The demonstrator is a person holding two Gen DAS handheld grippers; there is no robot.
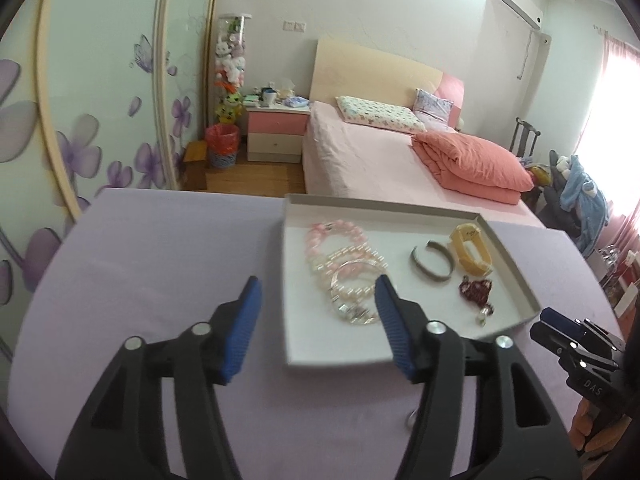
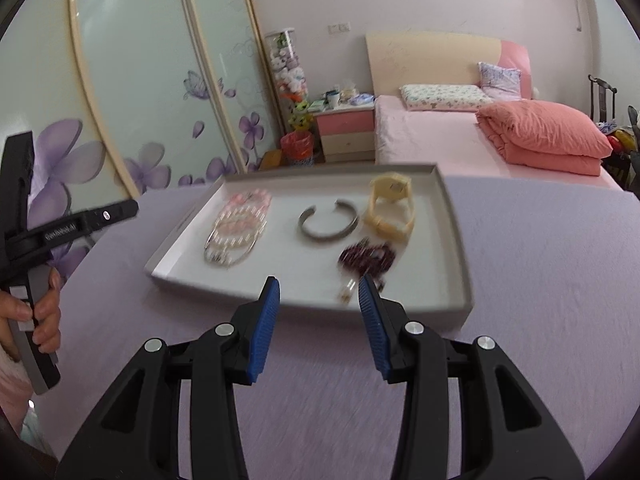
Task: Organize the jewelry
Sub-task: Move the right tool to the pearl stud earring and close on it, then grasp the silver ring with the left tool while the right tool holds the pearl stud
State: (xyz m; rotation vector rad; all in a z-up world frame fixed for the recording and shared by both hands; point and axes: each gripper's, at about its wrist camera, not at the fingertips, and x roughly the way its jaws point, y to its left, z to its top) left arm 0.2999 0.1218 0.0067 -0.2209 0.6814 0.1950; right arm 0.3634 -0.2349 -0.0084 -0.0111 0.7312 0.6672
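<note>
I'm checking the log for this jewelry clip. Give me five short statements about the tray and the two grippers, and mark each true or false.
1. The tray sits on a purple cloth. True.
2. The left gripper is shut on the pink bead bracelets. False: its jaws are apart and hold nothing.
3. The grey open bangle lies inside the tray, between the pink bead bracelets and the yellow bracelet. True.
4. The dark red bead string lies on the cloth outside the tray. False: it lies inside the tray, near the front edge.
5. The right gripper is open and empty. True.
</note>
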